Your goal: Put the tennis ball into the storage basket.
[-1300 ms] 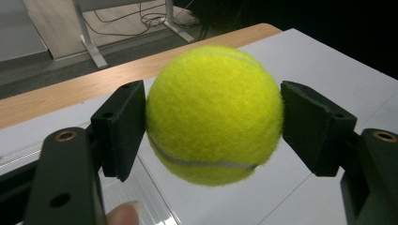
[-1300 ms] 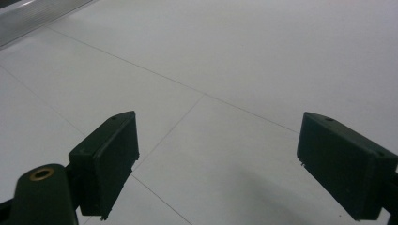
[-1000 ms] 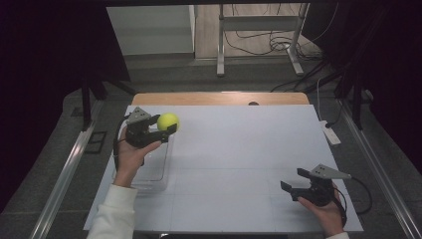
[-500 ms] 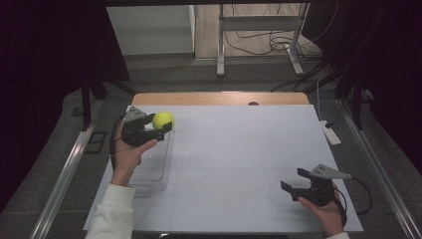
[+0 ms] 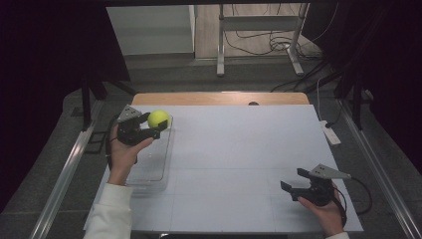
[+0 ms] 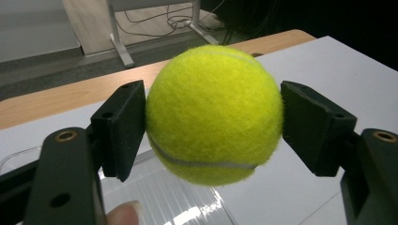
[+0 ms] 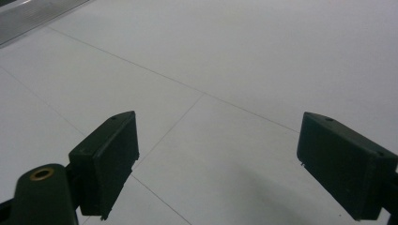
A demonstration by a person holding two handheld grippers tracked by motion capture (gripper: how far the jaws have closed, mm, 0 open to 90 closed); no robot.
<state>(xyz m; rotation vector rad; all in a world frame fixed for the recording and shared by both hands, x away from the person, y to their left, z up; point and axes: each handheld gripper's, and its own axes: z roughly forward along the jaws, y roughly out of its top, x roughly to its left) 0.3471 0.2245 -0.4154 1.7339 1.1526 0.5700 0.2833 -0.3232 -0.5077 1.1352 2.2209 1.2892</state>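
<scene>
A yellow-green tennis ball (image 5: 158, 118) hangs above the far end of a clear plastic tub (image 5: 149, 169) at the left of the white table. My left gripper (image 5: 155, 124) is shut on it, one black pad on each side. In the left gripper view the ball (image 6: 213, 115) sits between the pads, with my left gripper (image 6: 213, 123) closed around it and the tub's rim (image 6: 14, 157) below. My right gripper (image 5: 292, 179) rests low at the table's near right, open. In the right gripper view its jaws stand wide apart over bare white surface, my right gripper (image 7: 218, 159) holding nothing.
A white power strip (image 5: 331, 133) lies by the table's right edge. A strip of wooden tabletop (image 5: 219, 98) shows along the far edge. Behind it stand metal frame legs (image 5: 221, 55) and cables on the floor. Metal rails run along both sides.
The left hand has drifted slightly to the left with the ball still in its jaws. The right hand has not moved.
</scene>
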